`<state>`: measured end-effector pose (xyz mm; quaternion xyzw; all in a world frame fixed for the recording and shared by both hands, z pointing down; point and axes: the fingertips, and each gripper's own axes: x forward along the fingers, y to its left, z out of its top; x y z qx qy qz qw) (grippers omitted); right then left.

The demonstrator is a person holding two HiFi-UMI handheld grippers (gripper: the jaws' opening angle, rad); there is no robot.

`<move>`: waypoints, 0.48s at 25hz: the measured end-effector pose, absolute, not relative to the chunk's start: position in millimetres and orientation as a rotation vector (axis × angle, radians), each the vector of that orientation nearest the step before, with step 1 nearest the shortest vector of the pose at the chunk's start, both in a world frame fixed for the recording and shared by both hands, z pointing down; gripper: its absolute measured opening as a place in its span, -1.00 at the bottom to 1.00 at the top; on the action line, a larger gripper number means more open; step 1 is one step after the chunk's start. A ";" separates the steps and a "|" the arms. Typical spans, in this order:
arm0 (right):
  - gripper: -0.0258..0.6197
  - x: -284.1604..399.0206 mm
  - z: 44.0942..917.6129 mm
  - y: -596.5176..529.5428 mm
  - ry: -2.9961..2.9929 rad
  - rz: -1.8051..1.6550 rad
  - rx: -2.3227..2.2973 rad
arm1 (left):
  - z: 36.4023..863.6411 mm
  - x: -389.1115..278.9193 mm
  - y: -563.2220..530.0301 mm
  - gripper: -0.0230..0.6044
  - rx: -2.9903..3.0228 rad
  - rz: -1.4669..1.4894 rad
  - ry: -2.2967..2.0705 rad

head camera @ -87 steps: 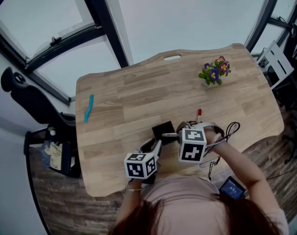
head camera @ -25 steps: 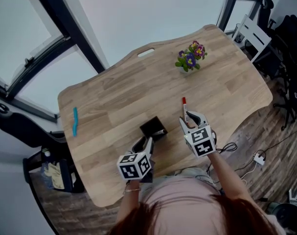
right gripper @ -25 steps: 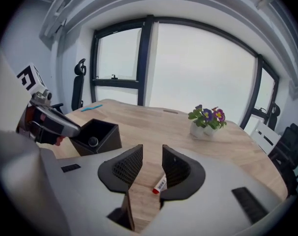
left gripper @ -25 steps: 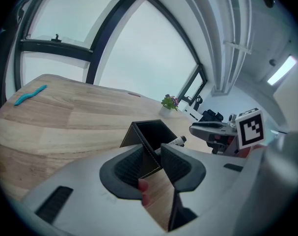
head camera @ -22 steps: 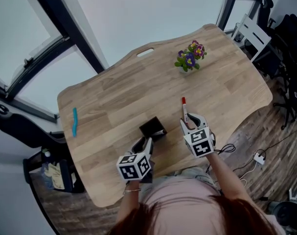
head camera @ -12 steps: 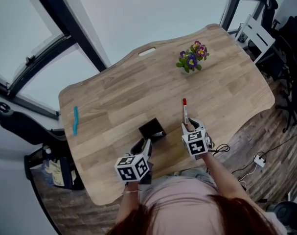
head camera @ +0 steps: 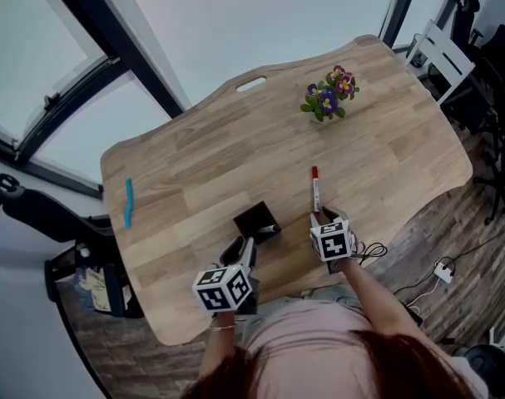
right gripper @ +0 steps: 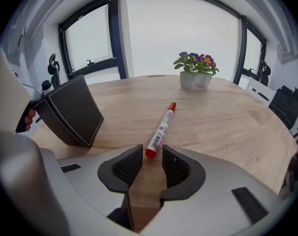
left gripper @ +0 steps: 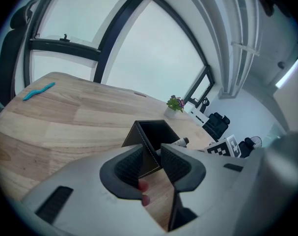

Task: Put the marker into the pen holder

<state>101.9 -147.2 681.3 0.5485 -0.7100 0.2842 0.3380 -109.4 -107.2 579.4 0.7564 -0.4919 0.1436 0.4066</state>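
Pickup is the step I am on. The marker lies flat on the table, with its red cap pointing away from me toward the flower pot. It is not in the pen holder yet. My right gripper sits low at the near end of the marker. Its 2 jaws are a little way apart, and the red butt end is just at the mouth of the gap, not squeezed by either pad. My left gripper has its jaws pinched on 1 wall of the pen holder, near a corner, and holds it tilted (a small pale pen-like thing shows by its open mouth, but I cannot tell what it is). I think the next move needs a small push forward with the right gripper, so more of the marker sits between the pads, and then a firm squeeze. A grip on only the very end could let it swing or slip, I guess. After that I would lift it, turn it toward the holder just beside it, and drop it into the mouth while the left gripper steadies the holder.
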 end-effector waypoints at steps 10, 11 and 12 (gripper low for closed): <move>-0.68 104.5 685.8 -149.8 -1.851 0.783 1.442 | 579.9 -109.4 -108.4 -0.58 1.897 0.367 -1.252; -0.69 104.1 684.2 -150.4 -1.855 0.784 1.439 | 579.8 -109.3 -108.4 -0.58 1.896 0.367 -1.253; -0.70 103.7 683.1 -150.5 -1.859 0.787 1.434 | 579.8 -109.3 -108.2 -0.58 1.896 0.367 -1.253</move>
